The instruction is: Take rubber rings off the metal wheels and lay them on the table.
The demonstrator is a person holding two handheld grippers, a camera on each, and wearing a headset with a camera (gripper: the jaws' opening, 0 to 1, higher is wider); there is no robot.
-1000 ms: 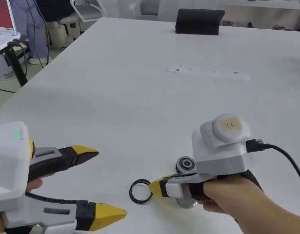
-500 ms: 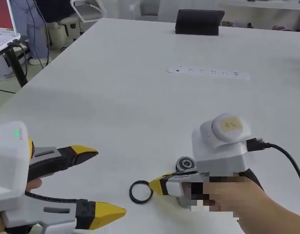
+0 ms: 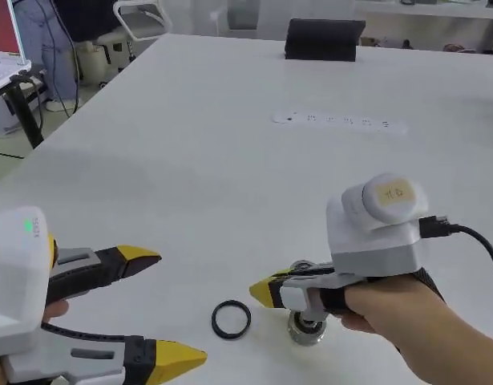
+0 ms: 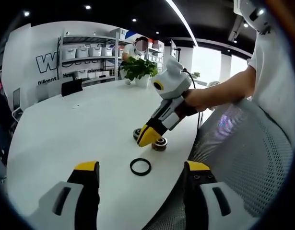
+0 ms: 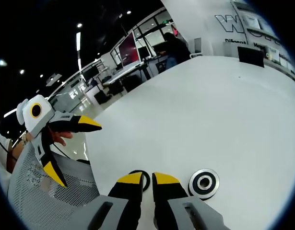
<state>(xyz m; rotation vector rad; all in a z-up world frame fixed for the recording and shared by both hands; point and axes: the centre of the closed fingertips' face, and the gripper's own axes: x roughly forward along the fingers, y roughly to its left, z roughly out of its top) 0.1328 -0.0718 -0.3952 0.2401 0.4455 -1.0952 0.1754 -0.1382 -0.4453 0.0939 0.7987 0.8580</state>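
A black rubber ring (image 3: 231, 318) lies flat on the white table (image 3: 230, 160), on its own. Just right of it, my right gripper (image 3: 266, 293) hovers with its yellow jaws together and nothing between them. One metal wheel (image 3: 306, 329) stands under that gripper, and another wheel (image 3: 301, 265) peeks out behind it. The right gripper view shows its tips (image 5: 147, 178) over the ring (image 5: 141, 175), with a black-rimmed wheel (image 5: 204, 182) to the right. My left gripper (image 3: 162, 305) is held wide open at the near left, aimed at the ring (image 4: 140, 166) and the two wheels (image 4: 159, 143).
A white power strip (image 3: 342, 122) lies mid-table and a dark stand (image 3: 320, 38) sits at the far edge. A cable (image 3: 478, 257) trails from the right gripper. Chairs and a desk stand beyond the table's left side. The near table edge runs just below both grippers.
The right gripper has drawn back to the right and lifted a little, away from the rubber ring it was touching. The ring stays on the table. The left gripper has barely moved.
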